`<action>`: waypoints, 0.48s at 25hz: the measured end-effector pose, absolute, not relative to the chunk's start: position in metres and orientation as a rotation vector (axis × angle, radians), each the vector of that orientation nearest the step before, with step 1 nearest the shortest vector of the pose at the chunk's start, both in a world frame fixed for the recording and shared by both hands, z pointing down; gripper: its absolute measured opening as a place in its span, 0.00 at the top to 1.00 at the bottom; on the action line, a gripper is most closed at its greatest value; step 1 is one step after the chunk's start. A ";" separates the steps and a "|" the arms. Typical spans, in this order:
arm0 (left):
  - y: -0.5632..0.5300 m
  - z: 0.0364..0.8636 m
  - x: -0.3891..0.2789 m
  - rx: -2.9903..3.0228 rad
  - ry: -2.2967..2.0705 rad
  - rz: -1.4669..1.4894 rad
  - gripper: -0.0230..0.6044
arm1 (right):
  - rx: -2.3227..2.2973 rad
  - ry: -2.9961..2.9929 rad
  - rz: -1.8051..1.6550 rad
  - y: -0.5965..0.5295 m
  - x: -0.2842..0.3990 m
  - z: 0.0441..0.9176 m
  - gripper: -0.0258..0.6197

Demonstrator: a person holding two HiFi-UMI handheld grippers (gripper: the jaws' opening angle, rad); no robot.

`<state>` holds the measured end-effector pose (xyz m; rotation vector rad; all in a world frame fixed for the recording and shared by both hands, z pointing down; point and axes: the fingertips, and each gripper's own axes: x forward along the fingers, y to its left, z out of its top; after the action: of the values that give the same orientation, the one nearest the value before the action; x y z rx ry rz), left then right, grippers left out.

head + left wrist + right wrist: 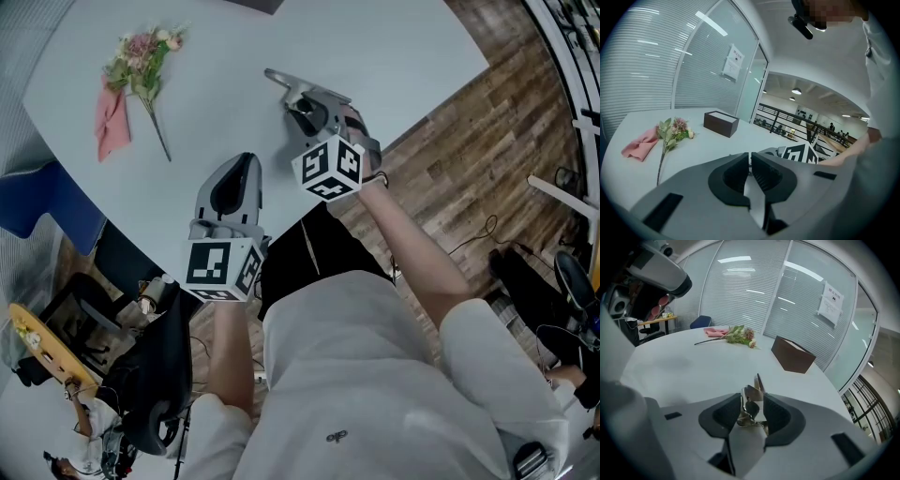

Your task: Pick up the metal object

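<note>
Head view: the person's right gripper point(305, 101) reaches over the pale round table point(403, 56), its jaws closed on the metal object point(279, 79), a thin shiny piece whose tip projects beyond the fingertips. Whether the object is clear of the tabletop cannot be judged. Right gripper view: the folded bright metal sits clamped between the two dark pads point(779, 414). Left gripper point(232, 192): held nearer the table edge, its jaws pressed together with nothing between them. Far side of the table: a flower sprig point(142, 66) lying against a pink cloth point(112, 120), and a brown box point(793, 355).
</note>
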<state>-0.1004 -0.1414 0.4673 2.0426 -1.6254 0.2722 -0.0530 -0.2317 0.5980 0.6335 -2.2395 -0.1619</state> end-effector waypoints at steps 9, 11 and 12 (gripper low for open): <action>-0.142 0.467 -0.101 2.040 -1.620 0.275 0.91 | 0.638 -2.217 -0.188 -0.235 -0.055 0.600 0.73; -0.142 0.468 -0.102 2.041 -1.618 0.277 0.91 | 0.639 -2.215 -0.190 -0.235 -0.055 0.600 0.74; -0.142 0.468 -0.101 2.041 -1.617 0.278 0.91 | 0.640 -2.213 -0.191 -0.235 -0.055 0.600 0.74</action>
<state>-0.1014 -0.1416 0.4680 2.0410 -1.6173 0.2784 -0.0551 -0.2352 0.6004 0.6398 -2.2132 -0.1908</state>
